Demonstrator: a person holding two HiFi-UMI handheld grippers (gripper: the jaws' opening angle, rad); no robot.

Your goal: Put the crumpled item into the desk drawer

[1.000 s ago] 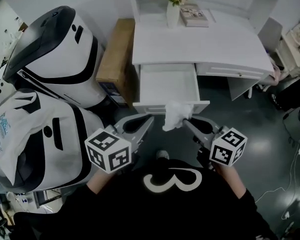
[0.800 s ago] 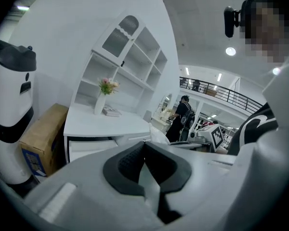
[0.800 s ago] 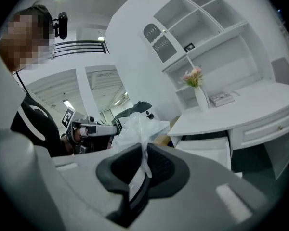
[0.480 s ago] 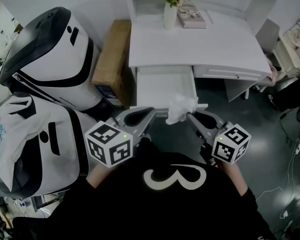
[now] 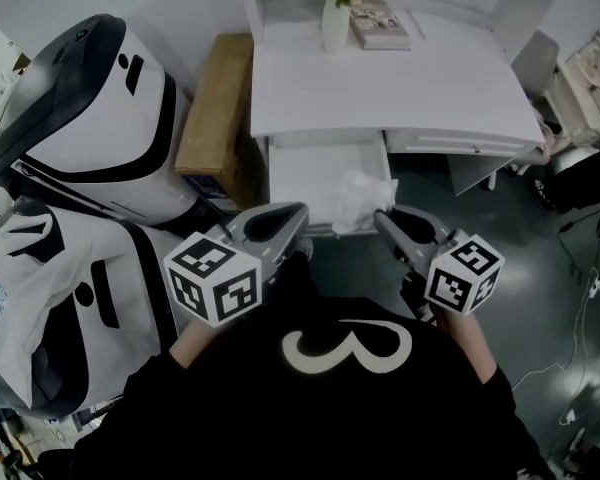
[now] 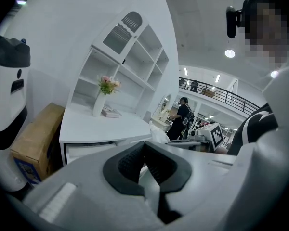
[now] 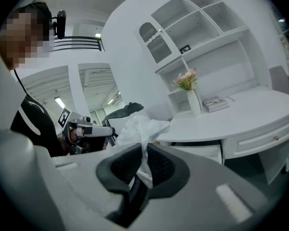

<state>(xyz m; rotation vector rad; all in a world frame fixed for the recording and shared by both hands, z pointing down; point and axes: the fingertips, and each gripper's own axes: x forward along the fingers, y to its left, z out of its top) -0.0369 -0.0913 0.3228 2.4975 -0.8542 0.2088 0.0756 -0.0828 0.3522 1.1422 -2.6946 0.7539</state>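
Right gripper (image 7: 143, 147): jaws narrow, pinched on crumpled white item (image 7: 140, 124), which sticks up above pads. Left gripper (image 6: 144, 146): jaws together, nothing between. Head view: item sits over front edge of open drawer (image 5: 305, 173), possibly touching it, hard to tell. White worktop (image 5: 420, 93) carries vase (image 5: 335, 28) and book (image 5: 382, 30). Cardboard box (image 5: 215, 108) just beside desk. Grey floor (image 5: 540, 268).
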